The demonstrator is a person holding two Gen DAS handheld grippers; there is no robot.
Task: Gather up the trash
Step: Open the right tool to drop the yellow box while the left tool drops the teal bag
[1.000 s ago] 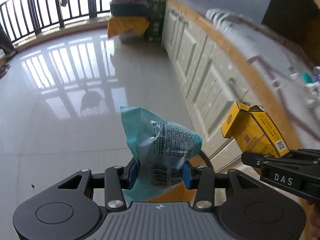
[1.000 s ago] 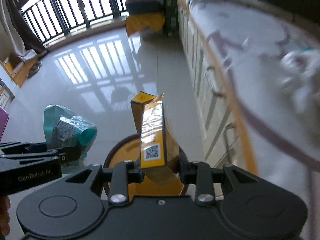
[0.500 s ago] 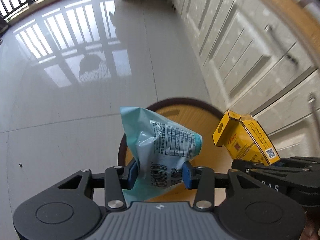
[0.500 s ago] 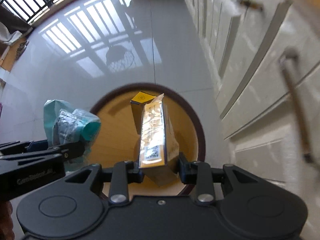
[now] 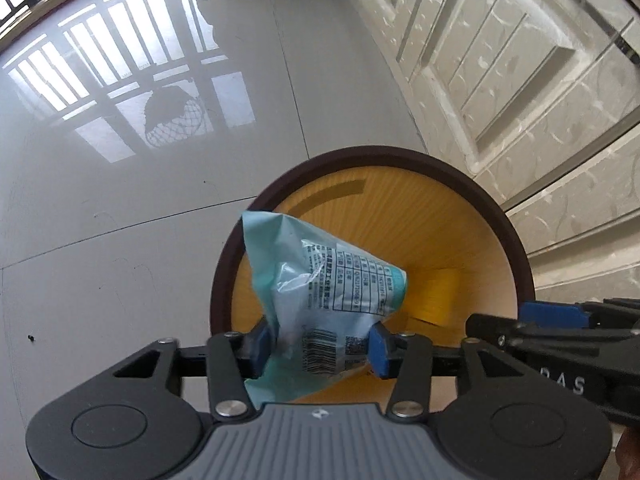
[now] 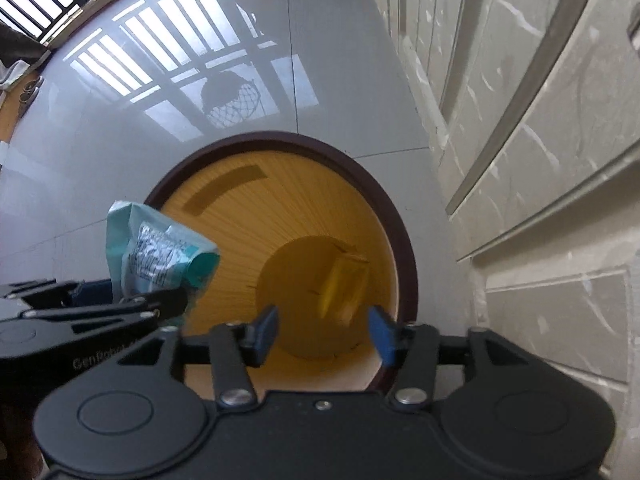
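Note:
My left gripper (image 5: 320,348) is shut on a teal plastic snack bag (image 5: 320,292) and holds it over the left part of a round bin with a dark brown rim (image 5: 516,248) and a yellow inside. The bag also shows in the right wrist view (image 6: 160,252). My right gripper (image 6: 322,332) is open and empty above the bin (image 6: 400,216). A yellow carton (image 6: 344,280) is blurred inside the bin, below the open jaws. It shows in the left wrist view (image 5: 438,300) too.
White cabinet doors (image 5: 520,80) with bar handles stand just to the right of the bin. A glossy grey tiled floor (image 5: 120,160) spreads to the left and beyond, with window reflections on it.
Both grippers have moved down over the bin. My right gripper has opened and let go of the yellow carton, which has dropped into the bin. The left still holds the bag.

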